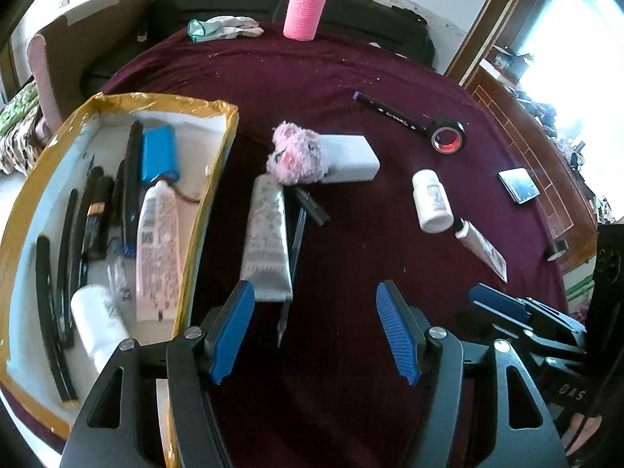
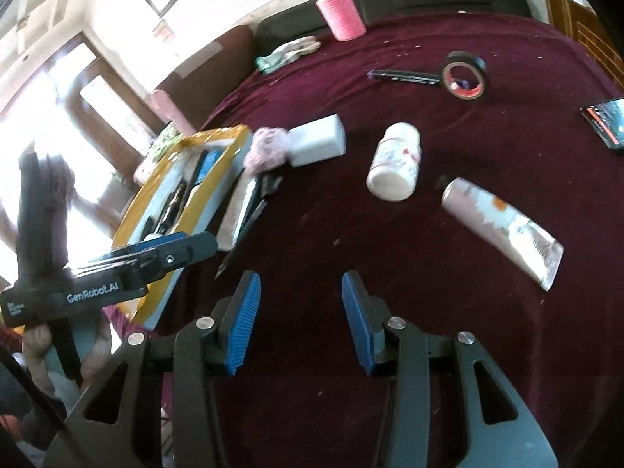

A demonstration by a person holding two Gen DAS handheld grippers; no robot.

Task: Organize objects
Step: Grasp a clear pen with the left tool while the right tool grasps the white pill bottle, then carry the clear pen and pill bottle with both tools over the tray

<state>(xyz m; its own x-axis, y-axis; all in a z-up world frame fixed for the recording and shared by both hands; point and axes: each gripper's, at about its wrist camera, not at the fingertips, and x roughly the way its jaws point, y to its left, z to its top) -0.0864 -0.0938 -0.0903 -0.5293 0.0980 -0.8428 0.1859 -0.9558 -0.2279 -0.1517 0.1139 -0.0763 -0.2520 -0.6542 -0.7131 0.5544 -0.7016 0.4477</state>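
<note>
While both grippers hang empty above the maroon cloth [image 1: 351, 78], the likeliest trouble lies in the crowding beside the box [image 1: 23, 210]. A silver tube [image 1: 267, 234] lies just outside the box's yellow-taped wall, with a pen [image 1: 294, 249] tucked along its right edge and a black marker [image 1: 312, 204] crossing near its top. A pink fluffy toy [image 1: 296, 156] sits against a white block [image 1: 351, 156] there too. A grab at the tube may well catch the pen with it, or nudge the pen so it rolls off across the cloth. The box is already well filled with black sticks, a blue pack [image 1: 160, 156], a white tube [image 1: 158, 241] and a white bottle [image 1: 97, 319], so a careless drop could land across them and stick up over the rim.

Farther right, a white pill bottle [image 2: 396, 162] lies on its side, and I judge it would roll if pushed by one pad only. A floral tube [image 2: 503, 230] lies close by, and a tape roll [image 2: 466, 76] touches a dark marker [image 2: 405, 75] farther back.

The left gripper [image 1: 316, 331] points steeply down at bare cloth just right of the tube's crimped end, jaws roughly half spread, nothing between them. The right gripper [image 2: 298, 321] tilts less steeply, jaws a little narrower, also holding nothing. The two tools are close, so a collision is possible.
</note>
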